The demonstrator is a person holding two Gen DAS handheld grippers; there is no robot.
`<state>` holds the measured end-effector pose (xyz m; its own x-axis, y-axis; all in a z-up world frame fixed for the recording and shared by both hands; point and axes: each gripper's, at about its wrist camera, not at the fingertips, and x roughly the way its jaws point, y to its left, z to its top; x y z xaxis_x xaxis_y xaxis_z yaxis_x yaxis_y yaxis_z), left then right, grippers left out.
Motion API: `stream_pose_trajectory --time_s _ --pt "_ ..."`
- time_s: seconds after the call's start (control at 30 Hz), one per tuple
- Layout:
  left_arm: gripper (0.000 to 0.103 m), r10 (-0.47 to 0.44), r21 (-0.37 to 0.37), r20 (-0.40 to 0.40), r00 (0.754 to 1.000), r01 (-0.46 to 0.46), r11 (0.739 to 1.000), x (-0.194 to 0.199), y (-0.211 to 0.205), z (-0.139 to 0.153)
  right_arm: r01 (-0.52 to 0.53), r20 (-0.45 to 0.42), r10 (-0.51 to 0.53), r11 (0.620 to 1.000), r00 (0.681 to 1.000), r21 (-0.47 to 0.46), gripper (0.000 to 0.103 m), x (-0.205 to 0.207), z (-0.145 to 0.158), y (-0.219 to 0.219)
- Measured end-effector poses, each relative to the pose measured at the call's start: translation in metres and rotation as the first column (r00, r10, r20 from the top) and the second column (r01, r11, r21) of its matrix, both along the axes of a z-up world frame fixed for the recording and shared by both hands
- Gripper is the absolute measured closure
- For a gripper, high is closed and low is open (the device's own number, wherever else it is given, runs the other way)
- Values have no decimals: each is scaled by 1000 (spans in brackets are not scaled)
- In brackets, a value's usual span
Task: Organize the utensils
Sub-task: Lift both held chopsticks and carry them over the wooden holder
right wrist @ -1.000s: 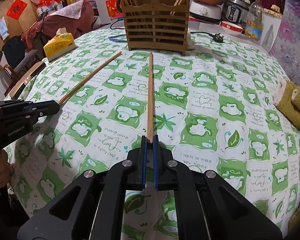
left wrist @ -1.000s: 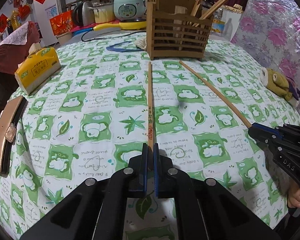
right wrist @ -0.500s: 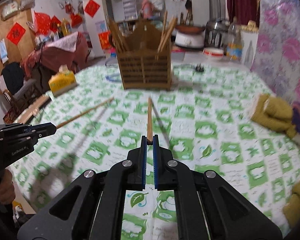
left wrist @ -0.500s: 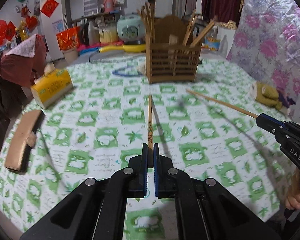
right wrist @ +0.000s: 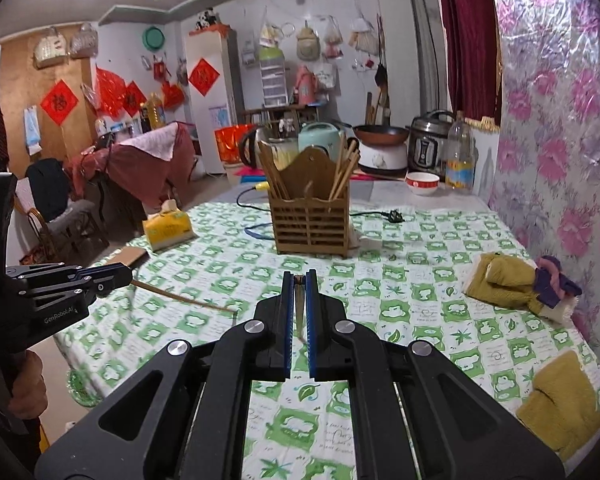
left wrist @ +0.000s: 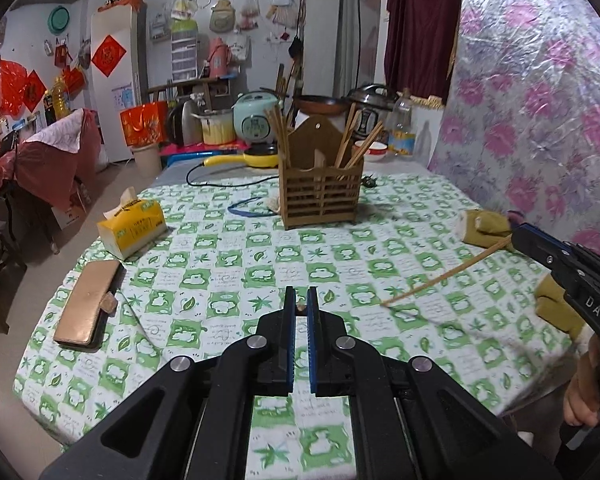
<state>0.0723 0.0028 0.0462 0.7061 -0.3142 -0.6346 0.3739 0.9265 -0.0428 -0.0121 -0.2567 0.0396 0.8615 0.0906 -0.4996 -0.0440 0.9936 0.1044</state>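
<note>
Left gripper (left wrist: 300, 304) fingers pinched shut on a chopstick end (left wrist: 299, 307), seen end-on from its own camera. Same stick visible in the right view as a thin shaft (right wrist: 184, 298) slanting off above the green-checked tabletop (right wrist: 420, 312), lifted clear of it. Right gripper (right wrist: 299, 280) fingers likewise clamped on a second chopstick (right wrist: 299, 300) — its shaft (left wrist: 448, 276) running out leftward from the blue pads at the right edge of the left view, tip low over the cloth. Farther out, near the far middle of the tabletop, a slatted wooden utensil holder (left wrist: 320, 196) standing upright with several chopsticks (left wrist: 356, 144) leaning inside. Left of it a yellow tissue pack (left wrist: 134, 228), and nearer on the left a tan wallet (left wrist: 88, 304). On the right side, mustard-coloured gloves (right wrist: 508, 284) — one pair far, another at the near right edge. Beyond the holder, cookers and a pan, well apart from both grippers.
</note>
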Motion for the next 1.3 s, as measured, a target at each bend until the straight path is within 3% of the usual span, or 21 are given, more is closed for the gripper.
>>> stream_pose_trajectory --time_s 0.3,0.9,1.3 --pt "97 -15 -9 18 1000 15 1000 -6 2 14 -3 28 3 1000 1000 -8 96 -8 12 5" --pt "97 -69 20 52 996 68 998 53 -33 57 -16 40 16 1000 999 -3 96 40 44 -5" --pt "97 -79 31 83 993 77 997 95 -53 89 -27 92 28 1000 995 -12 96 80 82 -8"
